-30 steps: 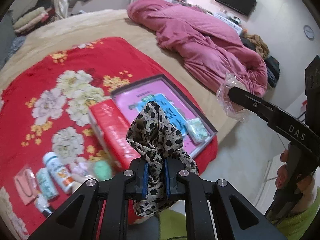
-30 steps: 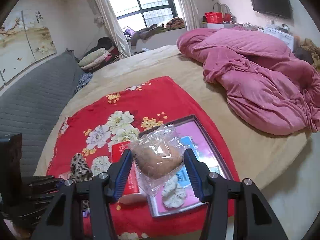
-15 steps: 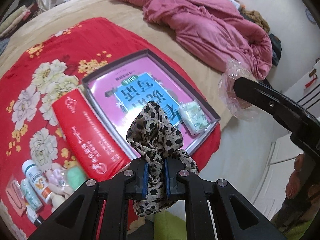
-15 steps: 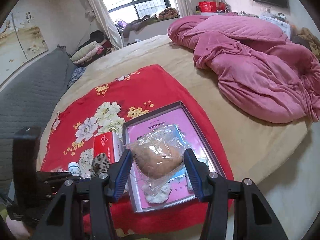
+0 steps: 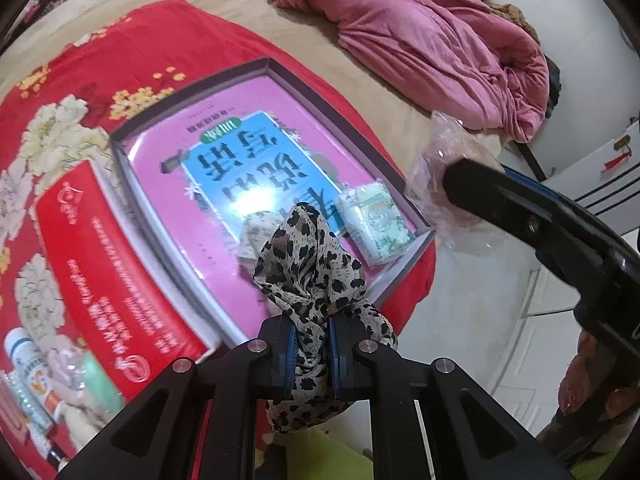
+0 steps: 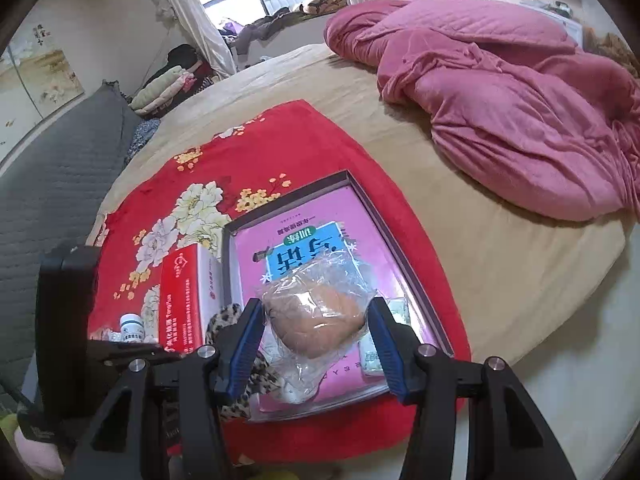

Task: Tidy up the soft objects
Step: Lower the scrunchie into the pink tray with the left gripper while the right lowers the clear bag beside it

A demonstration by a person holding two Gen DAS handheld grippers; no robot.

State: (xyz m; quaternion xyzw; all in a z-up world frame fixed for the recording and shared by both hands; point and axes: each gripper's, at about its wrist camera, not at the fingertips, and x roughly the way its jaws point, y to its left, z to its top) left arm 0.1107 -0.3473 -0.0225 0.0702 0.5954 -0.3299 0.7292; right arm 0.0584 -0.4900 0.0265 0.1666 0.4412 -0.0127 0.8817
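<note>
My left gripper [image 5: 312,354] is shut on a leopard-print cloth [image 5: 310,268] and holds it over the near corner of the shallow tray [image 5: 404,276] with the pink printed floor. My right gripper [image 6: 316,344] is shut on a bagged brown bun [image 6: 318,320], above the tray's near end [image 6: 424,292]. In the left wrist view the bun bag [image 5: 444,184] sits past the tray's right edge. A green-white tissue pack [image 5: 374,218] and a small pale bundle [image 5: 256,232] lie in the tray.
A red box [image 5: 100,276] lies left of the tray on the red floral blanket [image 6: 256,148]. Small bottles [image 5: 28,364] lie at the lower left. A pink quilt [image 6: 508,92] is heaped on the bed's far right. The bed edge and floor are right.
Both grippers have moved forward and down toward the tray. The cloth now hangs over the tray's near corner; the bun hovers over its near end.
</note>
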